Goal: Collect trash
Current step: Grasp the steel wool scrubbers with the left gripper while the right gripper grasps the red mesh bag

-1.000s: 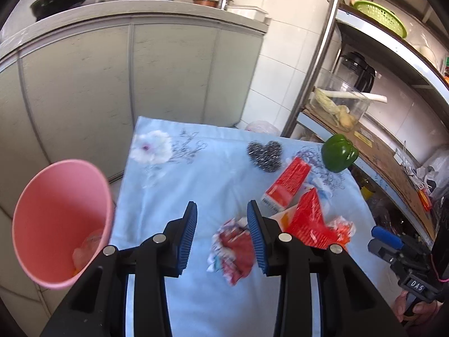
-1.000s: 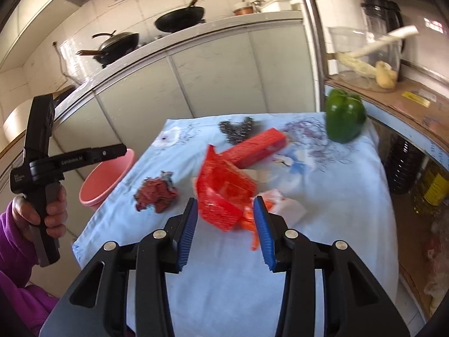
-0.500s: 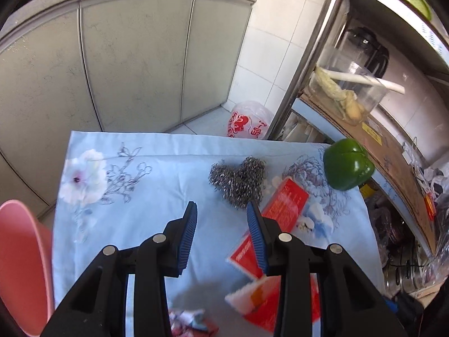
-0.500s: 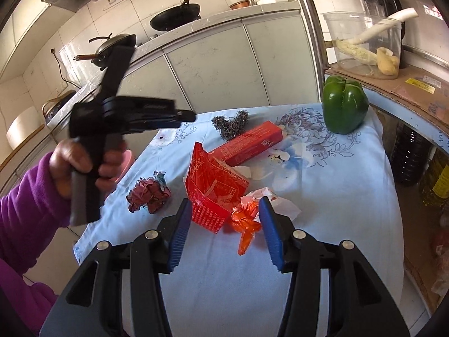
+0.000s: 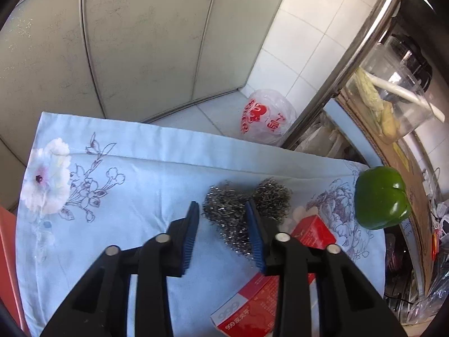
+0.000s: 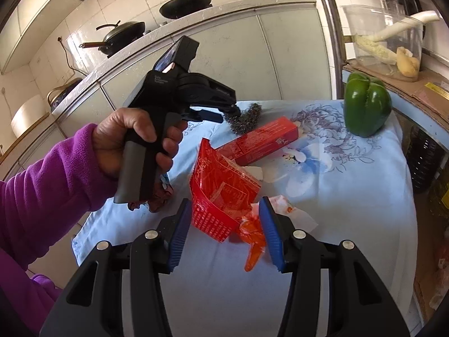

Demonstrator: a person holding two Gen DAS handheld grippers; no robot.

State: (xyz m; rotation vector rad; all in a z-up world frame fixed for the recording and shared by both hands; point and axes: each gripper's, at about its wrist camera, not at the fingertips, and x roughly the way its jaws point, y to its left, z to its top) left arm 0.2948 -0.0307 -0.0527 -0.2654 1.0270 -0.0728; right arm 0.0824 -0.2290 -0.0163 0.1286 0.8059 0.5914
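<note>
My left gripper (image 5: 221,210) is open, its blue pads either side of a steel wool scrubber (image 5: 241,205) on the light blue floral tablecloth (image 5: 126,185). A red carton (image 5: 269,292) lies under its right finger. My right gripper (image 6: 224,210) is open around a torn red wrapper (image 6: 221,193) and an orange wrapper scrap (image 6: 251,238). In the right wrist view the left gripper (image 6: 221,113) is held by a hand in a purple sleeve above the scrubber (image 6: 248,119), near the red carton (image 6: 261,141). A crumpled dark red wrapper (image 6: 161,198) is partly hidden behind that hand.
A green bell pepper (image 6: 366,106) stands at the table's far right corner. A pink bin's rim (image 5: 7,258) shows at the left edge. A plastic bag (image 5: 266,118) lies on the floor beyond the table. Cabinets (image 5: 126,42) stand behind, a shelf rack (image 5: 393,112) to the right.
My left gripper moved forward from the crumpled wrapper and pink bin to the steel wool scrubber. My right gripper moved slightly closer around the red wrapper and opened wider.
</note>
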